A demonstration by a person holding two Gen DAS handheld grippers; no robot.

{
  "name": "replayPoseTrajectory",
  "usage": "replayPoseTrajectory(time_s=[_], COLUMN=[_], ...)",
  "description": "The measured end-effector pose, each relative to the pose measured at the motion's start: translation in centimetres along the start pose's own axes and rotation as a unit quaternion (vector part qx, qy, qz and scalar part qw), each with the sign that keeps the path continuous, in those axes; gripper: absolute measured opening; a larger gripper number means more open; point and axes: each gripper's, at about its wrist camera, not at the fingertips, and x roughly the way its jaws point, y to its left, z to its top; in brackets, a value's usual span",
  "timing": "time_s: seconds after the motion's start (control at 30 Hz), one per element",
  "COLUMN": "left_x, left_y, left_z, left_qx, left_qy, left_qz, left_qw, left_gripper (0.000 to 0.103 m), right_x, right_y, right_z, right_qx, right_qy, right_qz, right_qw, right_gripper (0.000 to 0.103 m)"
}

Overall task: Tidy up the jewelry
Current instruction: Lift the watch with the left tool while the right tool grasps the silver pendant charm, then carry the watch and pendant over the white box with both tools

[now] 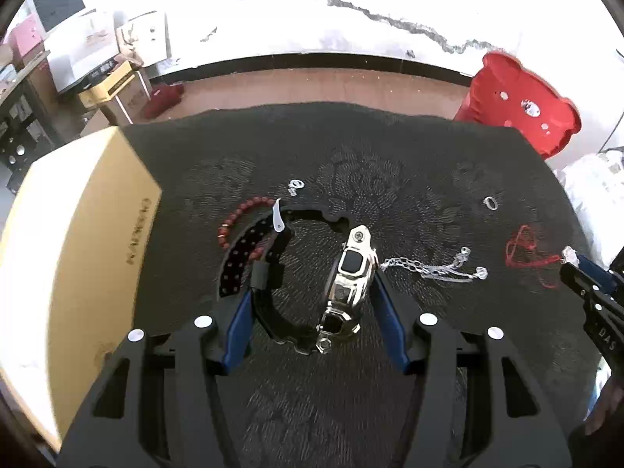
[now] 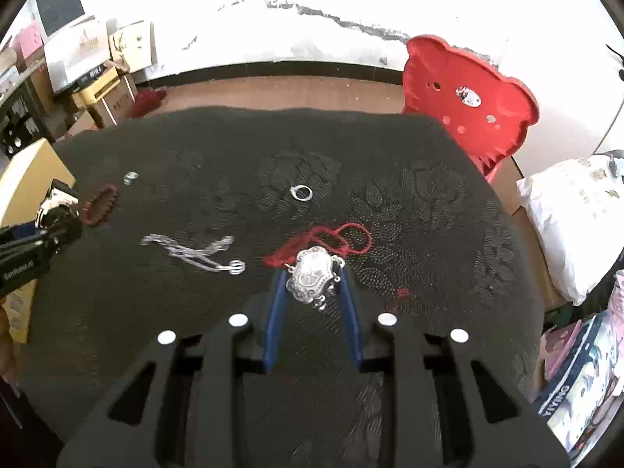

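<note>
My left gripper is shut on a watch with a silver case and a black perforated strap, held just above the dark cloth. A red bead bracelet lies behind the strap. A silver chain lies right of the watch. My right gripper is shut on a silver lock pendant whose red cord trails on the cloth. Silver rings lie on the cloth, one in the left wrist view and one in the right wrist view.
A yellow box stands at the table's left edge. A red plastic chair stands behind the table at the right. A white bag and printed boxes sit to the right. Cartons are stacked at the back left.
</note>
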Motion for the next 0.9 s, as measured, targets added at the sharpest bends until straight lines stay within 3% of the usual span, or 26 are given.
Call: replayPoseTrajectory(time_s=[0.4,0.9], left_x=[-9.2,-17.8], left_y=[3.4,11.6], left_z=[-2.4,-4.7], left_qx=[-0.010,-0.044], left_qy=[-0.011,-0.034], left_qz=[-0.007,0.028], left_qw=[0.9999,0.9981], left_gripper=[0.056,0.056], right_x=[-10.6,-18.6], right_y=[6.1,17.6], right_z=[-0.6,0.1], right_qx=[-0.032,-0.092], right_qy=[-0.039,-0.061], right_qz=[0.017,0.050], right_qw=[0.999,0.993], right_gripper=[0.028,0.028])
